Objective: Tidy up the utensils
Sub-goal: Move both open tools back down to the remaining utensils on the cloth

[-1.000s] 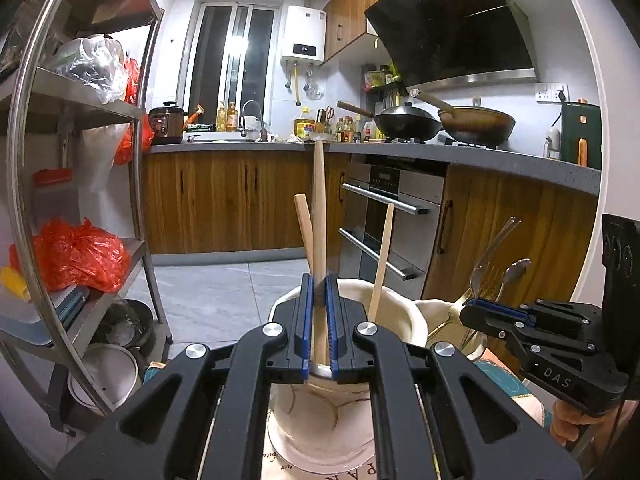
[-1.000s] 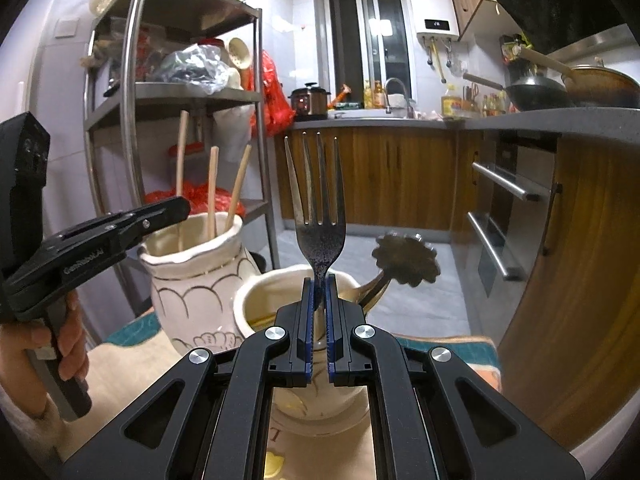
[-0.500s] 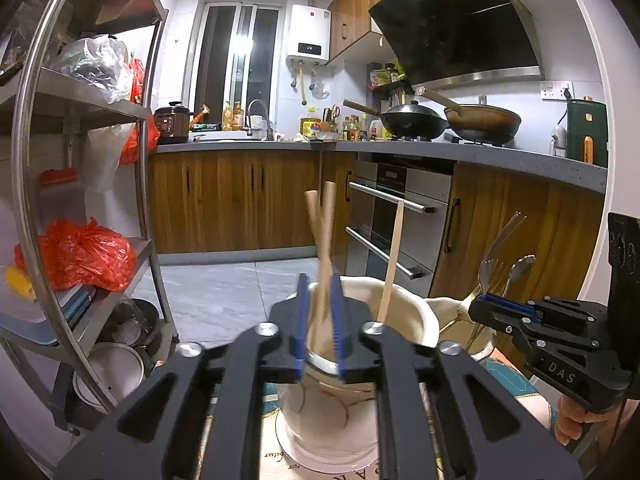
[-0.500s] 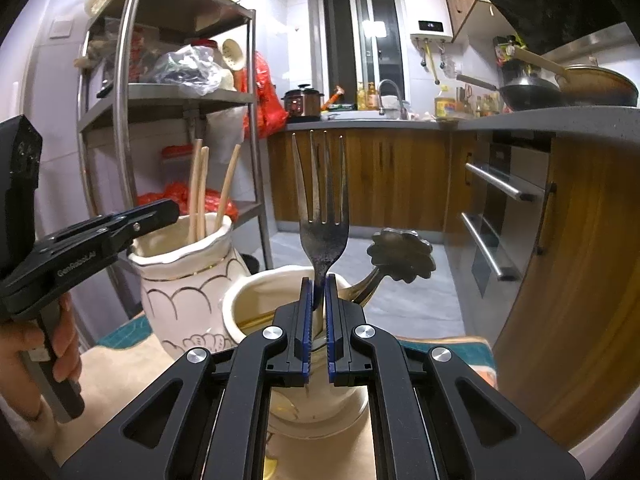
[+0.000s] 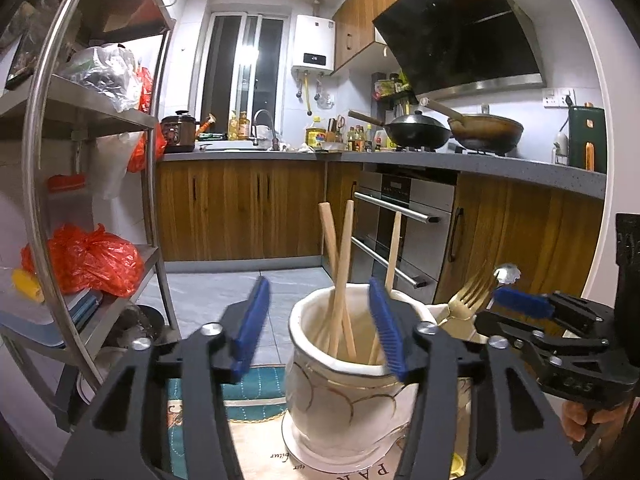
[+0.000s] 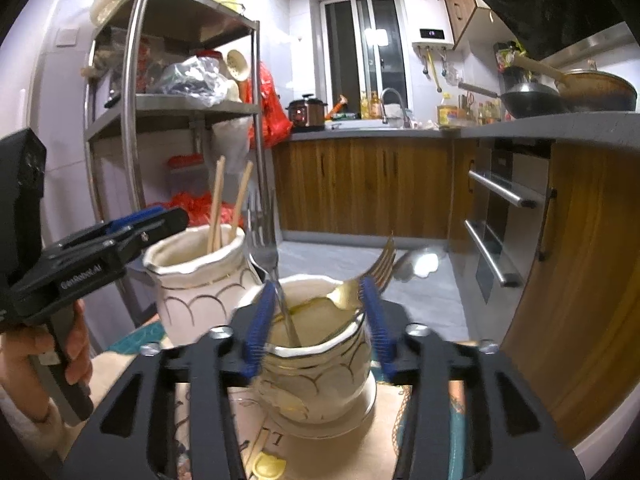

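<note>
Left gripper [image 5: 318, 328]: fingers just opened wide, empty; wooden chopstick [image 5: 343, 276] released, now leaning inside tall jar [image 5: 340, 396]. Right gripper [image 6: 318, 322]: likewise; silver fork [image 6: 266, 256] dropped into short jar [image 6: 316, 380]. Both placements judged complete.

The steel fork [image 6: 262, 236] is motion-blurred — its tines smear together. Printed lettering on the mat [image 5: 280, 456] is cut off at the frame's bottom edge — unreadable.

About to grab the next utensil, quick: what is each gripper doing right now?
Left gripper: open, jaws just opened, holding nothing; chopsticks stand free in the jar.
Right gripper: open, jaws just opened; silver fork released into its jar.
</note>
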Demonstrator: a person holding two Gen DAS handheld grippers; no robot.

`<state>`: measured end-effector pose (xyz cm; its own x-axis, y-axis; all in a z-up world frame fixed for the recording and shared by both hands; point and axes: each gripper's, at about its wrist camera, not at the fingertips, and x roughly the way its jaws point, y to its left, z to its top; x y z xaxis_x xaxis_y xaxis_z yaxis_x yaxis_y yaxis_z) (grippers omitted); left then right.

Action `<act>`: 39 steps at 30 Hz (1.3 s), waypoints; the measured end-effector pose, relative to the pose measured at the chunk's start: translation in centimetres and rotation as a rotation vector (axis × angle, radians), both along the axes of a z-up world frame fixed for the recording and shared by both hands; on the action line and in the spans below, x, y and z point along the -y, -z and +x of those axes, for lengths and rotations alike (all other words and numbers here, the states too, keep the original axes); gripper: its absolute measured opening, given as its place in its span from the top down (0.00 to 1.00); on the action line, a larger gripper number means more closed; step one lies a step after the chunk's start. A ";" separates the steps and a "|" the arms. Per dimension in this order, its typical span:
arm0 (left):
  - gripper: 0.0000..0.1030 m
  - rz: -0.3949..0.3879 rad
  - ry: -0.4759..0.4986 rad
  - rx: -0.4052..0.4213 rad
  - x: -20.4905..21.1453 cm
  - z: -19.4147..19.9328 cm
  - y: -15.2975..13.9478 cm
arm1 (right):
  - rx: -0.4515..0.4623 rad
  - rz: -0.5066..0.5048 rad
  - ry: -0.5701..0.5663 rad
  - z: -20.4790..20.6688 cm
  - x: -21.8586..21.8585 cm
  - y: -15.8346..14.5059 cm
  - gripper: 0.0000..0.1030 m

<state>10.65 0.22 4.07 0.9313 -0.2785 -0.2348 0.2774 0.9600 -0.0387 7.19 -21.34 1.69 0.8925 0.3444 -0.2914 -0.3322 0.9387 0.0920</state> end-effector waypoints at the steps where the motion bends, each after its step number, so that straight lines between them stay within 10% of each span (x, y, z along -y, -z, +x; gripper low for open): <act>1: 0.45 -0.004 -0.002 0.002 -0.2 -0.2 -0.1 | 0.013 0.003 0.002 -0.3 0.1 -0.2 0.31; 10: 0.06 -0.056 -0.053 0.019 -1.8 -1.9 -0.3 | 0.076 0.031 0.067 -2.8 2.3 -1.0 0.05; 39: 0.05 0.033 -0.015 -0.237 -0.7 -7.8 6.3 | -0.283 -0.177 0.071 -6.6 1.5 5.7 0.05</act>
